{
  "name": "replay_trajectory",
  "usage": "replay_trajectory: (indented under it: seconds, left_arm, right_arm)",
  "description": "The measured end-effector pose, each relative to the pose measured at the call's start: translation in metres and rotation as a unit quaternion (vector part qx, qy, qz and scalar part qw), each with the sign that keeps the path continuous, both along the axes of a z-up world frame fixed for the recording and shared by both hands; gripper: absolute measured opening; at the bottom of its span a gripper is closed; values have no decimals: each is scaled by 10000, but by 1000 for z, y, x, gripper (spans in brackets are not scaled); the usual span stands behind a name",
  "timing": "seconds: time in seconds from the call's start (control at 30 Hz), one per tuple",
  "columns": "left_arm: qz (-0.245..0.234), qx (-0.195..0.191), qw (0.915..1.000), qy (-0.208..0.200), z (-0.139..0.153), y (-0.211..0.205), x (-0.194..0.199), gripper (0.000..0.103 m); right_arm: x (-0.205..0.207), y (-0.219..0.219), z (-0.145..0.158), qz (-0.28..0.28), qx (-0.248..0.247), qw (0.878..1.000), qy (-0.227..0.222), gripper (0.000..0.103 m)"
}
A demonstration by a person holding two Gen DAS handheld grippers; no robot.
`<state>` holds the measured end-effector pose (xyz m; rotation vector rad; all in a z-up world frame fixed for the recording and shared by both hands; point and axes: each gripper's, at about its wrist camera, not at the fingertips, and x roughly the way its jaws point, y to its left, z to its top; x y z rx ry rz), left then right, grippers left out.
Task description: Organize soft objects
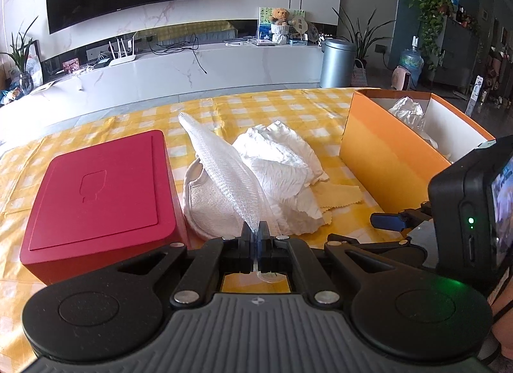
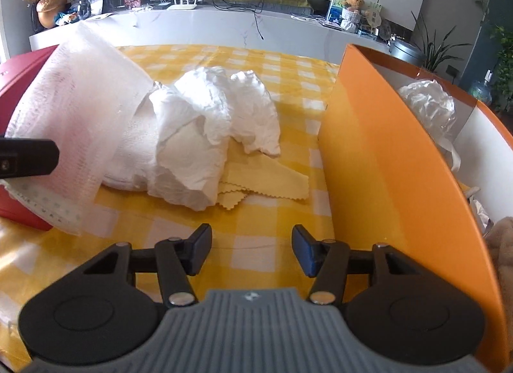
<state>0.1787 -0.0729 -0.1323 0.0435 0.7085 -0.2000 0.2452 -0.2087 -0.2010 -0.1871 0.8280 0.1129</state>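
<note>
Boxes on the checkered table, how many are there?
2. A closed red box sits at the left of the soft pile; an open orange box stands at the right, holding crumpled white material. Nothing suggests more, though the table edges are out of view.

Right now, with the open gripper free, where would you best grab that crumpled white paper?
Probably the raised ridge on top of the paper, coming from above with the right gripper. Its folds stand up there, while its lower edge overlaps the yellow cloth.
</note>
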Motion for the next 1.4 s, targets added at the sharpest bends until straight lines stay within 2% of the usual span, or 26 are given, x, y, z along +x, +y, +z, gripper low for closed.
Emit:
replay_trajectory:
  seconds: [0.13, 0.2, 0.3, 0.57, 0.63, 0.7, 0.73, 0.8, 0.83, 0.87, 0.9, 1.0, 1.13, 1.4]
  left_arm:
    - [-22, 0, 10000, -1, -7, -1, 2, 2]
    - [-44, -8, 10000, 8, -10, -2, 2, 2]
    - [-36, 39, 10000, 17, -14, -3, 3, 2]
    - [4, -18, 9999, 143, -20, -4, 5, 2]
    - [14, -26, 9999, 158, -21, -3, 5, 2]
    - [13, -26, 9999, 166, -22, -4, 5, 2]
    - [13, -26, 9999, 167, -22, -4, 4, 2]
    - [17, -27, 9998, 176, -23, -4, 3, 2]
    - [18, -26, 9998, 176, -23, -4, 3, 2]
    - [17, -23, 9998, 177, -24, -4, 3, 2]
    - [16, -25, 9998, 177, -24, -4, 3, 2]
    - [8, -17, 9999, 147, -23, -4, 3, 2]
    - [-6, -10, 10000, 74, -19, -3, 0, 2]
    - [-54, 15, 10000, 11, -9, -1, -13, 2]
  right_arm:
    - [10, -1, -5, -105, 181, 9994, -278, 56]
    - [16, 2, -7, -71, 211, 9992, -342, 61]
    - [23, 5, -11, -6, 227, 9989, -403, 65]
    - [38, -1, -17, -12, 649, 9969, -446, 66]
    - [38, 1, -16, 18, 636, 9970, -450, 62]
    - [36, 3, -16, 112, 616, 9969, -468, 46]
    - [36, 4, -15, 158, 603, 9970, -468, 43]
    - [34, 8, -14, 279, 606, 9967, -472, 25]
    - [33, 10, -14, 306, 551, 9968, -491, 21]
    - [32, 11, -14, 342, 488, 9969, -520, 7]
    - [31, 11, -14, 337, 433, 9971, -530, 0]
    - [32, 9, -13, 314, 499, 9969, -523, 0]
    - [25, 10, -6, 283, 328, 9964, -728, 0]
    - [-8, 0, 30, 87, 432, 9956, -832, 0]
